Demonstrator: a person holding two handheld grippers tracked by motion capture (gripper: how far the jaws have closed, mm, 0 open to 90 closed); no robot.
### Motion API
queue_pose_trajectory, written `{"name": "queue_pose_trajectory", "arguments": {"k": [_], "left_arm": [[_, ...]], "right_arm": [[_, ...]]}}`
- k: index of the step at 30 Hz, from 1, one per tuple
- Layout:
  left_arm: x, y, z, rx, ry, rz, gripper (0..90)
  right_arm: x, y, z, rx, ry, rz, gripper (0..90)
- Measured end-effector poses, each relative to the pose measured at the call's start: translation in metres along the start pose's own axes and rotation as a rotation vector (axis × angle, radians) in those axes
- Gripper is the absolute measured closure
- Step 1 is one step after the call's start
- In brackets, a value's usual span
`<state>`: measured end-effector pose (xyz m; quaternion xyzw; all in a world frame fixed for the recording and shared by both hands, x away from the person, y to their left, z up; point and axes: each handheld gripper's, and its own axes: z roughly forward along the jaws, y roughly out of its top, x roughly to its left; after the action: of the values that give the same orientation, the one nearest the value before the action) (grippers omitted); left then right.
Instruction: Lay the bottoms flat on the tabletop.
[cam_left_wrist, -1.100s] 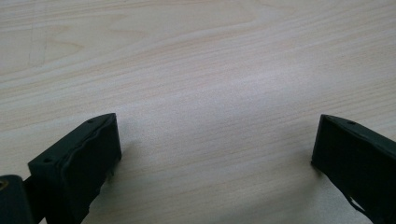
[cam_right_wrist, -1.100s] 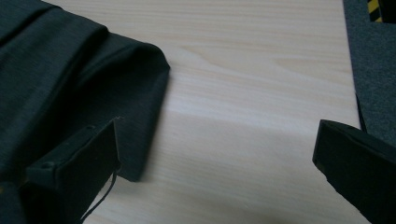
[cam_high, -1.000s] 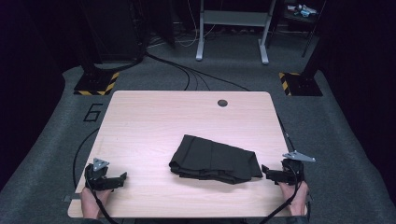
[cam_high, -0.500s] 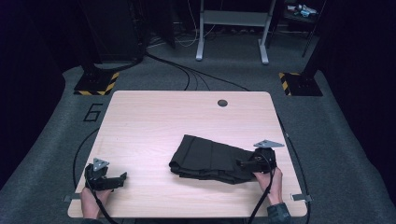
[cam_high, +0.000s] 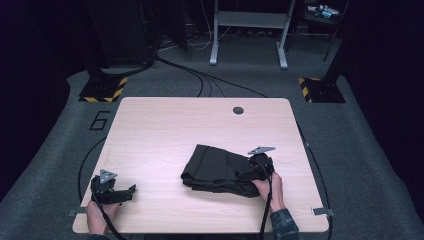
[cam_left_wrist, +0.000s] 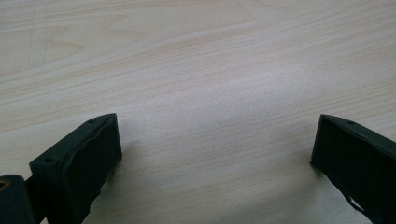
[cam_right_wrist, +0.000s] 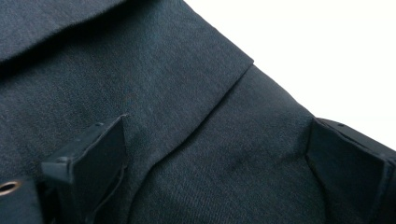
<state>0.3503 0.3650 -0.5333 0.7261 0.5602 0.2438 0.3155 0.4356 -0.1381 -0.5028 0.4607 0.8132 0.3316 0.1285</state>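
Note:
A folded black garment (cam_high: 215, 167) lies right of centre on the light wooden table (cam_high: 175, 130). My right gripper (cam_high: 250, 169) is over its right end, jaws spread wide, and the dark cloth (cam_right_wrist: 187, 102) with an overlapping fold edge lies under and between them. My left gripper (cam_high: 131, 190) rests near the front left corner of the table, well clear of the garment. Its jaws stand wide open over bare wood (cam_left_wrist: 210, 93) with nothing between them.
A round cable hole (cam_high: 238, 110) sits near the table's far edge. A "6" (cam_high: 99, 120) is marked on the grey floor at the left. Cables, yellow-black striped stand bases (cam_high: 102, 89) and a grey frame (cam_high: 247, 30) stand beyond the table.
My right gripper has moved left from the table's right edge onto the right end of the garment. The left gripper has stayed where it was.

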Motion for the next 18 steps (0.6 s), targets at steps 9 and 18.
{"name": "queue_pose_trajectory", "arguments": {"k": [9,18], "left_arm": [[0.0,0.0,0.0,0.001,0.0,0.001,1.2],[0.0,0.0,0.0,0.001,0.001,0.003,1.3]], "right_arm": [[0.008,0.002,0.005,0.008,0.051,-0.056,6.4],[0.029,0.005,0.01,0.02,0.109,-0.116,7.2]]}}
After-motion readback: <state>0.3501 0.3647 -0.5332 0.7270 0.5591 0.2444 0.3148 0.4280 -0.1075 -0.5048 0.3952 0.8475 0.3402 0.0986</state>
